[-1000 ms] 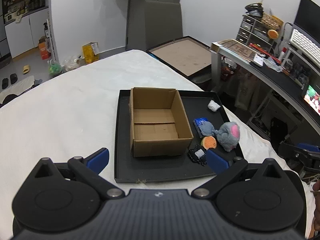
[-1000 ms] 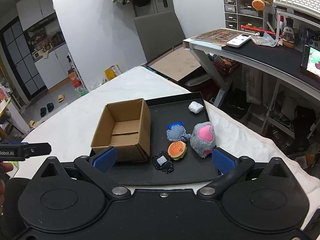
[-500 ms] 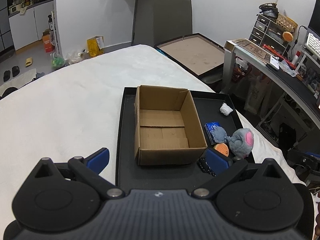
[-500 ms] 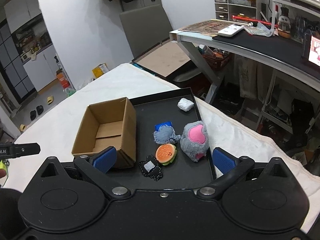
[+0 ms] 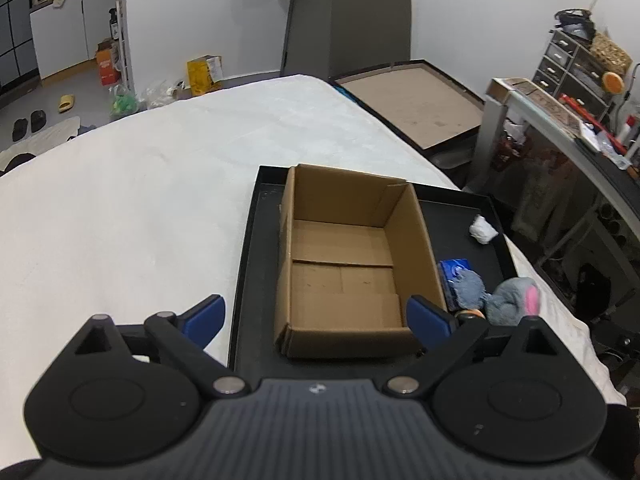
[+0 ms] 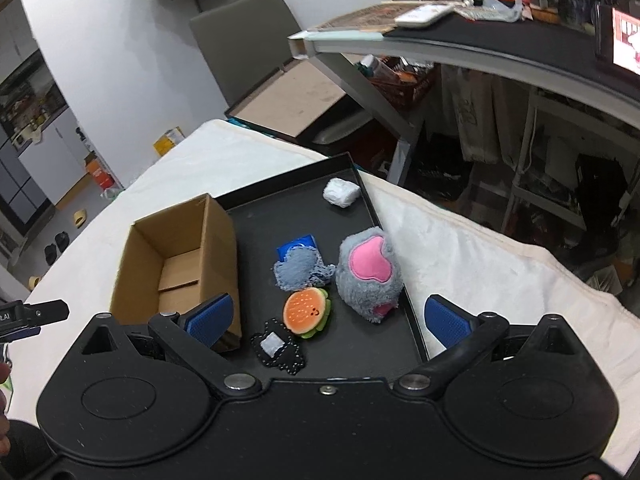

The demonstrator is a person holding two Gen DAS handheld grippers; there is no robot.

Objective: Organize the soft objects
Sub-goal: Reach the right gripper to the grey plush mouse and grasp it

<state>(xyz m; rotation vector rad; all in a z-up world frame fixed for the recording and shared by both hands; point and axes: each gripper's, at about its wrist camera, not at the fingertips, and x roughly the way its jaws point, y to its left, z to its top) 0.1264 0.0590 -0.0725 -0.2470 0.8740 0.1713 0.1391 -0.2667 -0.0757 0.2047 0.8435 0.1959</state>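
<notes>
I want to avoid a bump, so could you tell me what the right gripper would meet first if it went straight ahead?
Probably the burger plush: it lies centred ahead of the open right gripper, on the black tray. Depth is unclear.

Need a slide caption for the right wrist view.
Open right gripper above black tray: empty cardboard box, soft toys beside it.

My left gripper (image 5: pixel 316 316) has a ribbed dark grey body, black linkage arms, two silver pivot screws and blue finger pads (image 5: pixel 202 316). My right gripper (image 6: pixel 328 316) is smooth black, with matching textured blue pads (image 6: pixel 448 322).
</notes>
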